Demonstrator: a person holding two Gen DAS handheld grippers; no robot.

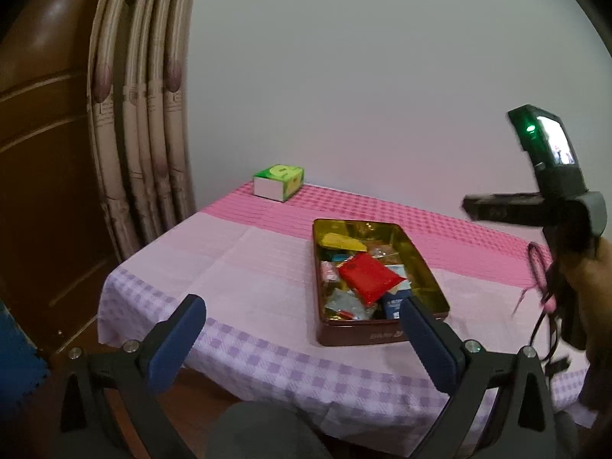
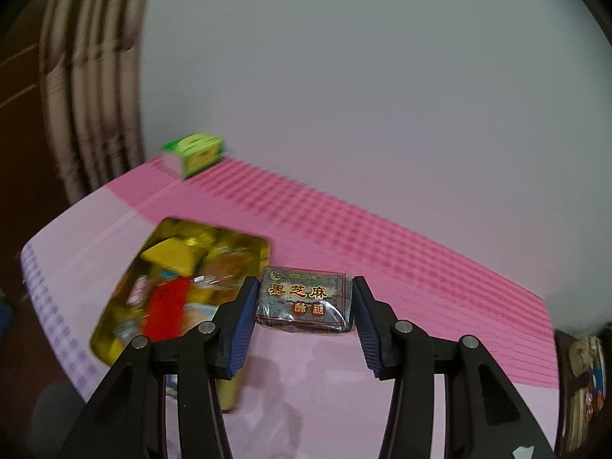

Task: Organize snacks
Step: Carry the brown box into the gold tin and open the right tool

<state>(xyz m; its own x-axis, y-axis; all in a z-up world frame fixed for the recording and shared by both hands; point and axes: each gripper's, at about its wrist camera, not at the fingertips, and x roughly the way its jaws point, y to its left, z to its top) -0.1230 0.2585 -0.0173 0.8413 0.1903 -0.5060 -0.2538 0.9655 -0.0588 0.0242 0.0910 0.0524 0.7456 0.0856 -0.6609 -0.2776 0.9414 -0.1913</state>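
**Sesame candy held above the counter, tin waiting alongside**

The right gripper (image 2: 304,306) is closed partway on a candy pack (image 2: 304,298), its blue pads pressing the pack's two short ends; the pack hangs clear above the pink cloth of the counter (image 2: 420,267), just right of the open tin (image 2: 114,298). The left gripper (image 1: 302,329) stands wide open with nothing between its fingers, near the counter's front edge and in front of the tin (image 1: 382,334).

The pack looks small, light and fairly stiff (a block in clear, glossy wrap); the film is likely slippery, so a hold across the ends, as now, seems sounder than a pinch on the loose seam; squeezing hard could crack a brittle sweet. The red packet (image 1: 369,277) and the other wrapped snacks in the tin look soft and crinkly, best taken by a flat face.

The right wrist view shows the grip and the pack's label sharply, but the tin there is smeared by blur; the left wrist view shows the tin's contents crisply, the green box (image 1: 279,181) at the far corner by the curtain (image 1: 141,114), and the hand (image 1: 589,287) carrying the right gripper's handle, though not the pack itself.
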